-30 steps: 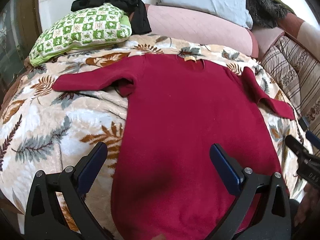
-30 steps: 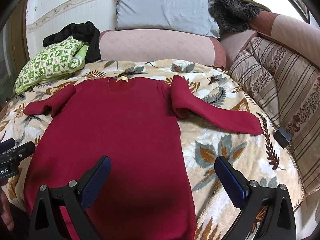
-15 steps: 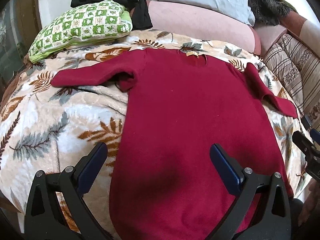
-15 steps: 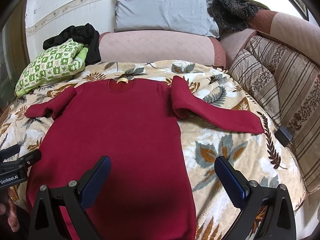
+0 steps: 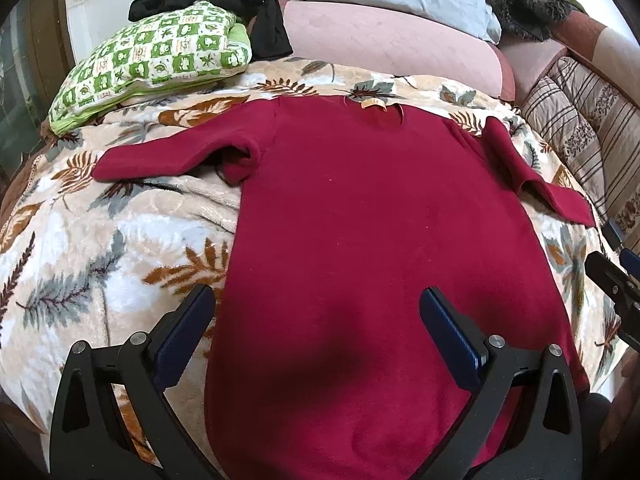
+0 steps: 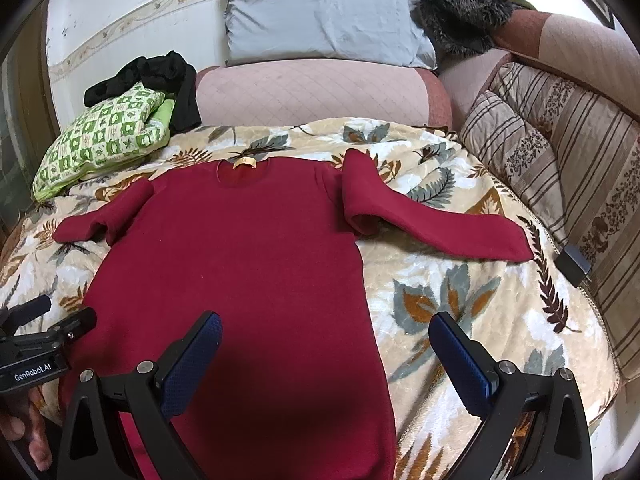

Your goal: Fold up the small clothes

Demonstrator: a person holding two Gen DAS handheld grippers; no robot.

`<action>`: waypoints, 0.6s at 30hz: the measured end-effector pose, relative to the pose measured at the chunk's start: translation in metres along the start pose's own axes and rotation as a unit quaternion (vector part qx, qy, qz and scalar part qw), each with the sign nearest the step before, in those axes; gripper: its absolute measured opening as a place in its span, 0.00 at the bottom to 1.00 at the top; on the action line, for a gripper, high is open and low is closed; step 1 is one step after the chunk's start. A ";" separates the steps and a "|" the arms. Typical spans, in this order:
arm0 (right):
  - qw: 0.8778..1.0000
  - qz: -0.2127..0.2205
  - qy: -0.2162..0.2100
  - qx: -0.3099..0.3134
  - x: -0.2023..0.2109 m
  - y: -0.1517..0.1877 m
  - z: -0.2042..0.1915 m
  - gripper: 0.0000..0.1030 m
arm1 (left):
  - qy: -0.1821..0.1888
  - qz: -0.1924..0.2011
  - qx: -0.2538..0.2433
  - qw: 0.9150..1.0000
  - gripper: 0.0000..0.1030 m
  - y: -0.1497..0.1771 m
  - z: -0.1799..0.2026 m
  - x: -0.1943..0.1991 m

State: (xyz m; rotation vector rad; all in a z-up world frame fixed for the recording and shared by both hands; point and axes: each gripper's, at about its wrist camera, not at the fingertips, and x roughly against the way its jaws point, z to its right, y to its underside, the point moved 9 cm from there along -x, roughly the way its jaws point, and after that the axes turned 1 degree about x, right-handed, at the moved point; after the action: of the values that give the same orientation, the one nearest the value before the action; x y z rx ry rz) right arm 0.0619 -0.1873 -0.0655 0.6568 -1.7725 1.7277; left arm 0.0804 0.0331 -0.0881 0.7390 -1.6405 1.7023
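Observation:
A dark red long-sleeved top [image 5: 360, 220] [image 6: 248, 264] lies flat, neck away from me, on a leaf-patterned blanket [image 5: 100, 248] [image 6: 460, 300]. Both sleeves spread outward, each bunched near the armpit. My left gripper [image 5: 316, 320] hovers open over the lower left part of the garment, holding nothing. My right gripper [image 6: 326, 340] hovers open over the garment's lower right edge, also empty. In each view the other gripper shows at the frame's side.
A green checked pillow [image 6: 100, 140] with black clothing [image 6: 160, 76] on it sits at the back left. A pink bolster [image 6: 312, 96], grey pillow [image 6: 320, 20] and striped cushions [image 6: 560, 160] line the back and right. A small dark device [image 6: 576, 266] lies at the blanket's right edge.
Both grippers have drifted slightly back and up, so the garment appears a little lower and farther. They stay open; the top has not moved.

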 end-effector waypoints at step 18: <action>1.000 0.000 0.004 0.008 0.000 0.000 0.000 0.99 | 0.038 0.012 0.043 0.998 1.00 -0.018 -0.020 0.005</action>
State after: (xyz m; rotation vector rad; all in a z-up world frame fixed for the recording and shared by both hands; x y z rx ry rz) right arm 0.0618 -0.1871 -0.0659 0.6544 -1.7551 1.7442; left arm 0.0918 0.0539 -0.0738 0.6898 -1.5382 1.8050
